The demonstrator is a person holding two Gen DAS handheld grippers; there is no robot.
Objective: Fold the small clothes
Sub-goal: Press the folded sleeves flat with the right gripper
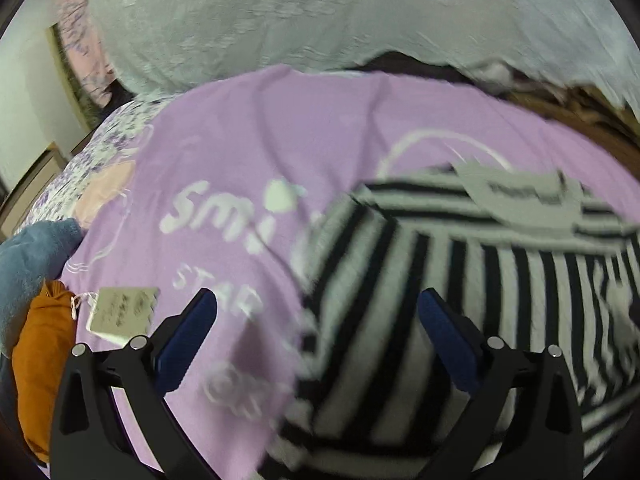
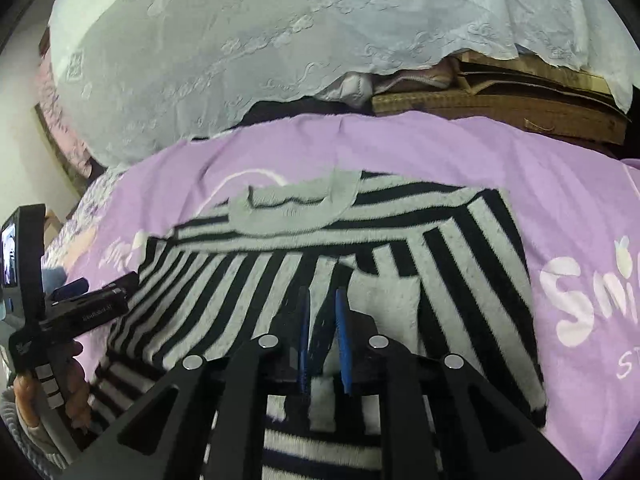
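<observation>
A black-and-white striped garment (image 1: 460,264) lies partly folded on a purple blanket (image 1: 240,140), its grey collar at the far side. My left gripper (image 1: 316,300) is open and hovers over the garment's left edge, with nothing between its blue pads (image 1: 188,340). In the right wrist view the striped garment (image 2: 280,280) fills the middle. My right gripper (image 2: 322,300) has its pads close together with a raised fold of the striped cloth pinched between them. The left gripper (image 2: 108,280) shows at the left, held by a person's hand (image 2: 76,392).
White lace cloth (image 2: 240,20) hangs behind the blanket, with a woven brown box (image 2: 500,108) under it at the right. A paper tag (image 1: 122,312), an orange cloth (image 1: 36,360) and a blue cloth (image 1: 28,256) lie at the blanket's left edge.
</observation>
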